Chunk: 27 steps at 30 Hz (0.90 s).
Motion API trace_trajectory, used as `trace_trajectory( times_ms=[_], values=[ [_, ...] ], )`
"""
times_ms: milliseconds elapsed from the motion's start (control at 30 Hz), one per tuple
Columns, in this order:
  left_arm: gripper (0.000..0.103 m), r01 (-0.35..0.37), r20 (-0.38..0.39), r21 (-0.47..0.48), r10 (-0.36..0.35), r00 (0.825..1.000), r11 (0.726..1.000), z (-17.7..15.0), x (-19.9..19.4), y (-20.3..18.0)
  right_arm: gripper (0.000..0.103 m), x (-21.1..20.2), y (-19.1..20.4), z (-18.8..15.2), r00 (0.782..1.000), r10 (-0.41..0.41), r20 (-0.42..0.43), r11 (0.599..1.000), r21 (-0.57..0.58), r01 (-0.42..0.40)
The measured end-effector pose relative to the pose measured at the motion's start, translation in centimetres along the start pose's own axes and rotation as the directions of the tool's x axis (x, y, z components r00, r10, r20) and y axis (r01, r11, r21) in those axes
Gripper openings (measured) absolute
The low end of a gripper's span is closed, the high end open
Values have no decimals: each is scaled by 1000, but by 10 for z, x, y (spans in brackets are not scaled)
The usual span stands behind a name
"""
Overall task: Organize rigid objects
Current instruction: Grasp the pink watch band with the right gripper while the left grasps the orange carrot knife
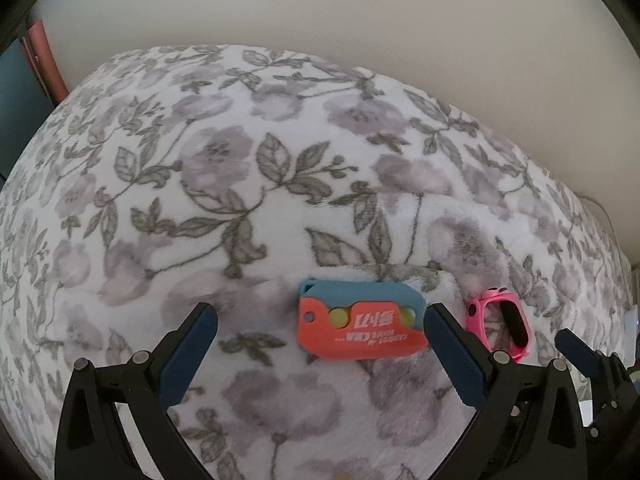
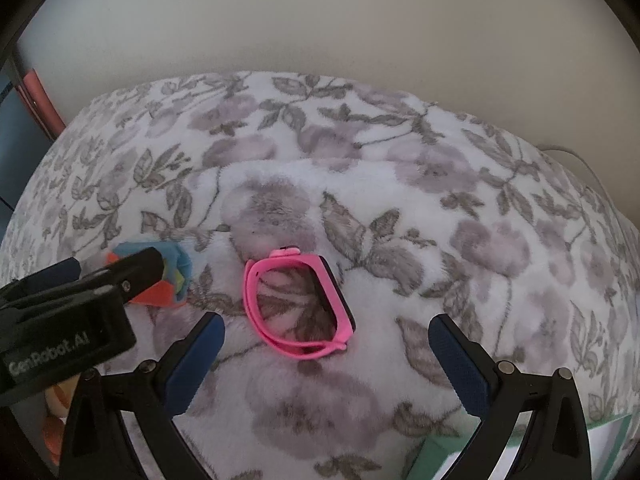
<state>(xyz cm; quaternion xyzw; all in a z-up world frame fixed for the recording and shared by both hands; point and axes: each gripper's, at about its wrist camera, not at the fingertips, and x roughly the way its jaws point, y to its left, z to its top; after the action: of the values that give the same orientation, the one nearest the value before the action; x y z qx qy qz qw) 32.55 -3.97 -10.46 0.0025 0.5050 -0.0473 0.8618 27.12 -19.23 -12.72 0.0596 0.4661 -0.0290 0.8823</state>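
Observation:
An orange and blue plastic toy cutter (image 1: 360, 322) lies flat on the floral blanket (image 1: 240, 184), between my left gripper's fingertips and closer to the right one. My left gripper (image 1: 320, 316) is open and empty. A pink wristband watch (image 2: 300, 304) lies on its side on the blanket (image 2: 460, 216), just ahead of my right gripper (image 2: 326, 326), which is open and empty. The watch also shows in the left wrist view (image 1: 502, 324), right of the cutter. The cutter (image 2: 172, 280) is partly hidden behind the left gripper's body (image 2: 64, 312) in the right wrist view.
A plain cream wall (image 1: 360, 20) rises behind the blanket. A reddish post (image 1: 44, 60) stands at the far left. A thin white cable (image 2: 576, 156) runs along the blanket's right edge. A green and white item (image 2: 480, 456) sits at the lower right.

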Motion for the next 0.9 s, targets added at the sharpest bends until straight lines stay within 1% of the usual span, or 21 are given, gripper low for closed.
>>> trace_trajectory(
  times_ms=[167, 333, 467, 533, 600, 633, 667, 700, 767, 900],
  values=[
    [103, 9, -9, 23, -9, 1000, 1000, 3, 8, -8, 103, 10, 1, 6, 1000, -4, -10, 1000, 0, 4],
    [103, -7, -20, 42, 7, 1000, 999, 1, 16, -13, 97, 19, 6, 7, 1000, -8, -22, 1000, -17, 7],
    [102, -9, -31, 31, 10, 999, 999, 0, 20, -10, 86, 19, 12, 7, 1000, -13, -11, 999, -39, 13],
    [96, -15, -33, 30, 16, 999, 999, -2, 21, -10, 80, 18, 14, 7, 1000, -9, -6, 999, -44, 9],
    [82, 7, -34, 25, -6, 999, 1000, -4, 21, -9, 71, 16, 15, 7, 1000, -3, -2, 999, -48, 3],
    [77, 12, -37, 28, -11, 999, 1000, -4, 20, -10, 68, 14, 17, 7, 1000, 2, -1, 999, -53, -2],
    [72, 4, -35, 34, -2, 999, 999, -6, 20, -11, 63, 13, 19, 6, 1000, 6, 0, 998, -58, -6],
    [72, -2, -34, 41, 3, 999, 999, -8, 20, -12, 61, 12, 21, 6, 1000, 8, 0, 998, -65, -8],
    [72, -2, -34, 44, 3, 999, 999, -10, 20, -13, 61, 11, 24, 3, 1000, 0, -4, 997, -73, 0],
    [72, -3, -43, 29, 4, 999, 1000, -16, 19, -10, 61, 7, 21, -4, 1000, 9, -17, 998, -58, -10]
  ],
)
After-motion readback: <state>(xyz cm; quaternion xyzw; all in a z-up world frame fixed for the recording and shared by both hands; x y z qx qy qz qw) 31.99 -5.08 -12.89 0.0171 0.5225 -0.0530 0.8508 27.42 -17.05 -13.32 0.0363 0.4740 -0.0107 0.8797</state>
